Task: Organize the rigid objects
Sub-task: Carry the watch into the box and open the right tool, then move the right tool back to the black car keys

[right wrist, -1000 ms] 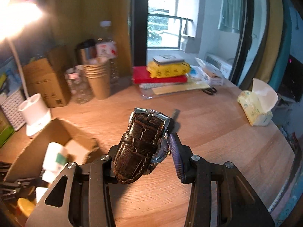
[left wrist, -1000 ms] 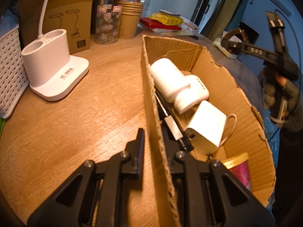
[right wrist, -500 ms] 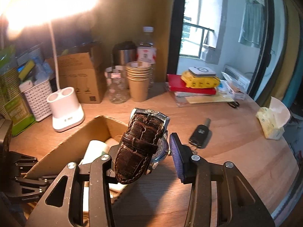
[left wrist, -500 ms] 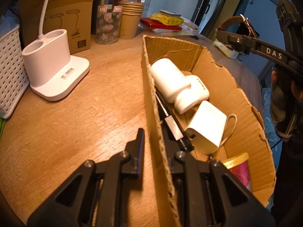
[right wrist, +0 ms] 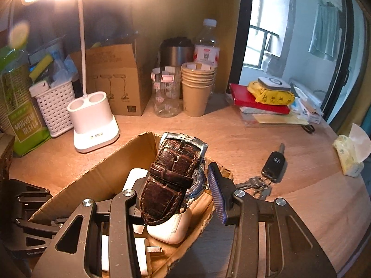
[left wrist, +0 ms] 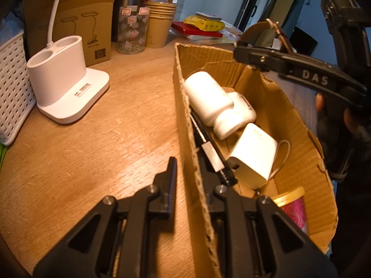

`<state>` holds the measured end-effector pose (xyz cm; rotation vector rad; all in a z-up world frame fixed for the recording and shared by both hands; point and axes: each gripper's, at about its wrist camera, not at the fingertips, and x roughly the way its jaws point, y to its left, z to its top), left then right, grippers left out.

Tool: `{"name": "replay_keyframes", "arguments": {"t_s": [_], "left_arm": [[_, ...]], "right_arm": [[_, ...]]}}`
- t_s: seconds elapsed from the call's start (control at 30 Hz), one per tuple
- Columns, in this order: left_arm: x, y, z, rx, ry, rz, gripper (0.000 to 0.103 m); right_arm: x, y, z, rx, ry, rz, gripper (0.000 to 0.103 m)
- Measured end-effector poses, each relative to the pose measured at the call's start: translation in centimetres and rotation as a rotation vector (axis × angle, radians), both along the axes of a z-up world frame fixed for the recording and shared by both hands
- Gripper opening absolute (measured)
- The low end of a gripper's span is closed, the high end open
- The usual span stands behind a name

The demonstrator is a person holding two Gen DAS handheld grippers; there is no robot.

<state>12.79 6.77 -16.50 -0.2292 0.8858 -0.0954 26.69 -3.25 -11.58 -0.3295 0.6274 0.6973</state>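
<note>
The right gripper (right wrist: 185, 192), clamped on the brown leather-strapped wristwatch (right wrist: 172, 178), has swung from the bare table to above the torn cardboard box (left wrist: 287, 120), mid-frame. Release looks next. The left gripper (left wrist: 187, 173) still pinches the box's near wall.

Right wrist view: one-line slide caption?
Right gripper holds a brown watch over the open box; key fob lies on the table.

It was a lived-in home, seen from a wooden desk (right wrist: 266, 139) crowded with household clutter. At the desk's back edge stood a lit white desk lamp (right wrist: 94, 120), with stacked paper cups (right wrist: 197, 88), a steel thermos (right wrist: 177, 51) and a water bottle (right wrist: 207, 44) to its right. Farther right of the lamp lay car keys (right wrist: 271, 164) and a tissue pack (right wrist: 350, 155). Behind them a window (right wrist: 266, 46) showed hanging laundry (right wrist: 327, 37).
</note>
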Motion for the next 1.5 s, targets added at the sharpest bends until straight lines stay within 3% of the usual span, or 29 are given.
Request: {"name": "replay_keyframes", "arguments": {"t_s": [0.43, 0.77, 0.97, 1.5], "left_arm": [[0.0, 0.0, 0.0, 0.0, 0.0, -0.001, 0.018], [0.0, 0.1, 0.2, -0.002, 0.0, 0.001, 0.018], [-0.1, 0.1, 0.2, -0.002, 0.0, 0.001, 0.018], [0.0, 0.1, 0.1, -0.002, 0.0, 0.001, 0.018]], "right_arm": [[1.5, 1.2, -2.9, -0.078, 0.055, 0.003, 0.045], [1.5, 1.0, -2.5, -0.067, 0.064, 0.004, 0.046], [0.8, 0.7, -1.9, -0.053, 0.054, 0.014, 0.054], [-0.1, -2.6, 2.0, 0.019, -0.012, -0.016, 0.057]]}}
